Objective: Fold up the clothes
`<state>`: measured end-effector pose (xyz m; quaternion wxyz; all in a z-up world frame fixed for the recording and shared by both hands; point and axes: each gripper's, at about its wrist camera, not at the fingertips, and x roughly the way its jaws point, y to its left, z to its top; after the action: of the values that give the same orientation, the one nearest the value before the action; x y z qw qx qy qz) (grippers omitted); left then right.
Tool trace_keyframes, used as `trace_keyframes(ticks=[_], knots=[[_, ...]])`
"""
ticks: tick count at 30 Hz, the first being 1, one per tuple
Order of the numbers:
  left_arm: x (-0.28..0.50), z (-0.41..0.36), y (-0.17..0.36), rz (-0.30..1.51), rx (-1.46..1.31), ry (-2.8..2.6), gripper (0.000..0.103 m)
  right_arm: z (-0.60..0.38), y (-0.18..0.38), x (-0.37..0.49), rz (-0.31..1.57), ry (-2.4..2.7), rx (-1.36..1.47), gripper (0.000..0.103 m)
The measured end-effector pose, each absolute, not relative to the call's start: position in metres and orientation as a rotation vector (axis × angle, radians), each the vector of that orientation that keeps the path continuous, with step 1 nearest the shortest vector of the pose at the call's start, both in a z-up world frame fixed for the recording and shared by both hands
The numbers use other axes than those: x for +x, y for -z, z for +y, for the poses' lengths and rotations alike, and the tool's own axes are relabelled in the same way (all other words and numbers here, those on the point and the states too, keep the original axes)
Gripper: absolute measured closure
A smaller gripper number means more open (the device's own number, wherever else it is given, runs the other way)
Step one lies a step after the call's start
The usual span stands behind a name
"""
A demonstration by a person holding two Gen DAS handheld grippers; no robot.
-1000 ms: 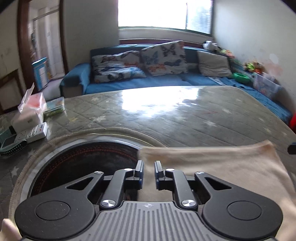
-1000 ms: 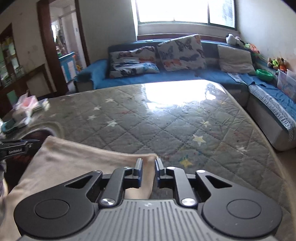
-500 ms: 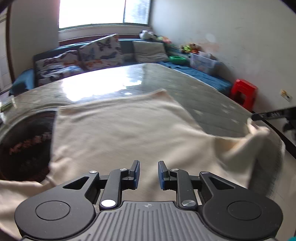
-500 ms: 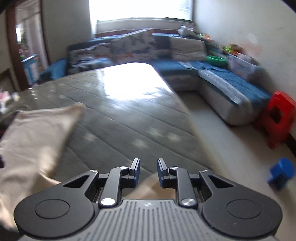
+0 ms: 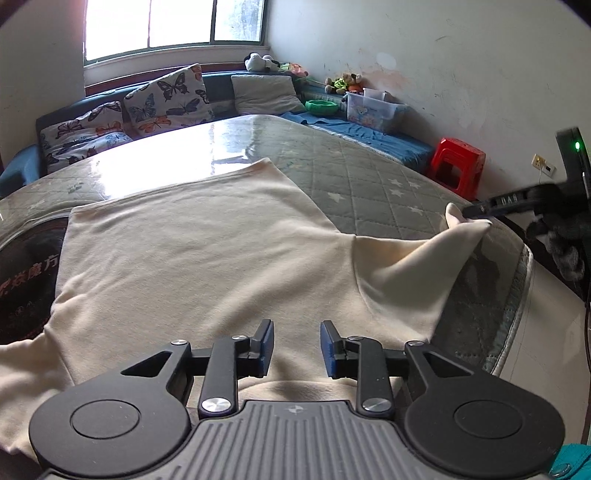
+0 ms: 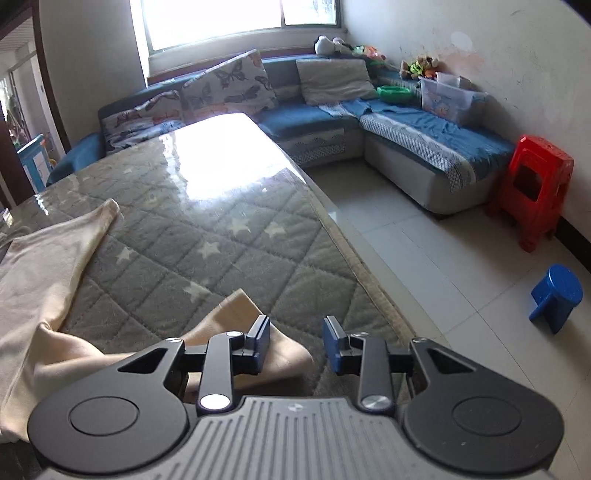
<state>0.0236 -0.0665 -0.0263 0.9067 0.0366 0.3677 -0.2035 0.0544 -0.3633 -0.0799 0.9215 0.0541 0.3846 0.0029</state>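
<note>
A: Daylight pours through the window (image 5: pixel 173 26) at twelve o'clock — it's blown out to plain white in both views.

B: And it throws a hard glare patch on the shiny table cover (image 6: pixel 221 162), from the centre toward twelve o'clock, washing out the quilted pattern there.

A: The cream cloth (image 5: pixel 192 251) is evenly lit, with soft shadow in its folds toward three o'clock.

B: Focus is sharp in the middle. Fisheye bending curves the walls and table edge, and dark corners close in — strongest at two and ten o'clock.

A: The dark object at three o'clock in the left view looks slightly blurred.
</note>
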Motion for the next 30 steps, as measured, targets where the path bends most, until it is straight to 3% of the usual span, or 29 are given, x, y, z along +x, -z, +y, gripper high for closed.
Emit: trace_keyframes(ticks=[9, 11, 16, 18, 20, 25, 30], knots=[[0.019, -0.071, 0.031, 0.766, 0.076, 0.421, 0.073, -0.347, 0.084, 0.076, 0.806, -0.121, 0.095, 0.072], [0.019, -0.072, 0.031, 0.764, 0.077, 0.424, 0.071, -0.346, 0.086, 0.076, 0.813, -0.129, 0.092, 0.089], [0.018, -0.074, 0.032, 0.758, 0.091, 0.437, 0.068, -0.35, 0.066, 0.063, 0.701, -0.076, 0.074, 0.093], [0.016, -0.075, 0.032, 0.755, 0.097, 0.44, 0.066, -0.356, 0.056, 0.061, 0.634, -0.039, 0.088, 0.089], [0.015, -0.076, 0.032, 0.752, 0.103, 0.442, 0.065, -0.362, 0.056, 0.063, 0.635, 0.001, 0.113, 0.078], [0.015, -0.076, 0.032, 0.752, 0.099, 0.444, 0.065, -0.367, 0.066, 0.056, 0.689, 0.007, 0.11, 0.077], [0.013, -0.076, 0.032, 0.75, 0.105, 0.447, 0.063, -0.366, 0.083, 0.047, 0.752, 0.01, 0.092, 0.07]])
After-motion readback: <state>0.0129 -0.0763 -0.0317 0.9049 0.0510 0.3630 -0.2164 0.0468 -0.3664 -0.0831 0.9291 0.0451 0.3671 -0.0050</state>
